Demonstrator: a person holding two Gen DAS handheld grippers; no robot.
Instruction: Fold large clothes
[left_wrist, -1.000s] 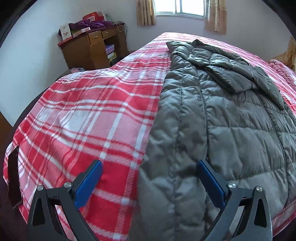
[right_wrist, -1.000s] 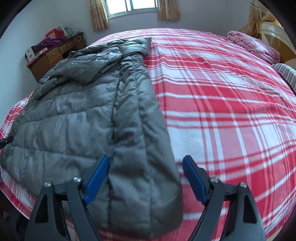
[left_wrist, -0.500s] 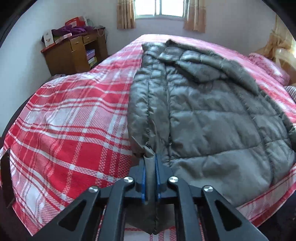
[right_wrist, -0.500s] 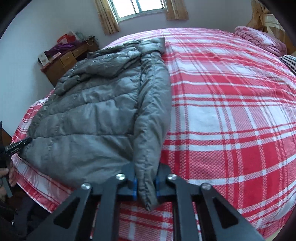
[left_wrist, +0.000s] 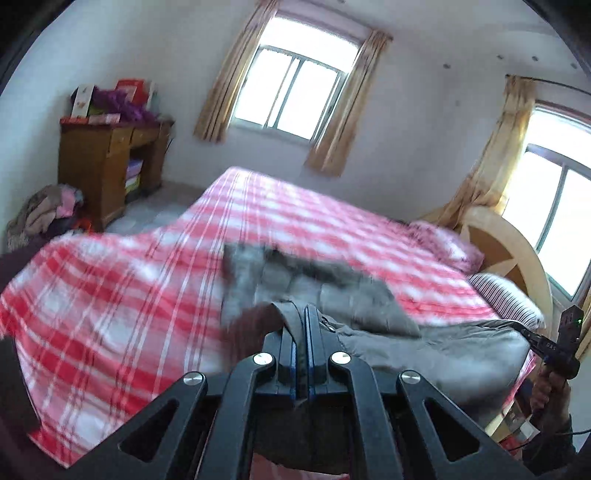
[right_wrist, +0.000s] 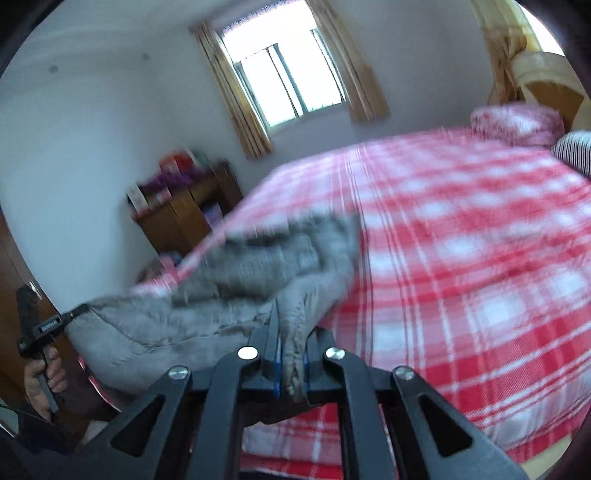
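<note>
Left wrist view: left tongs (left_wrist: 303, 332) clenched on grey puffer jacket (left_wrist: 388, 332) hem, right tongs (right_wrist: 291, 354) likewise; carry both corners level, evenly, towards collar over plaid bed (left_wrist: 110, 314).

Black angular linkage arms with silver screws and blue-lined pads (left_wrist: 292, 354) are seen on the left gripper (left_wrist: 303, 314) and right gripper (right_wrist: 291, 325).
</note>
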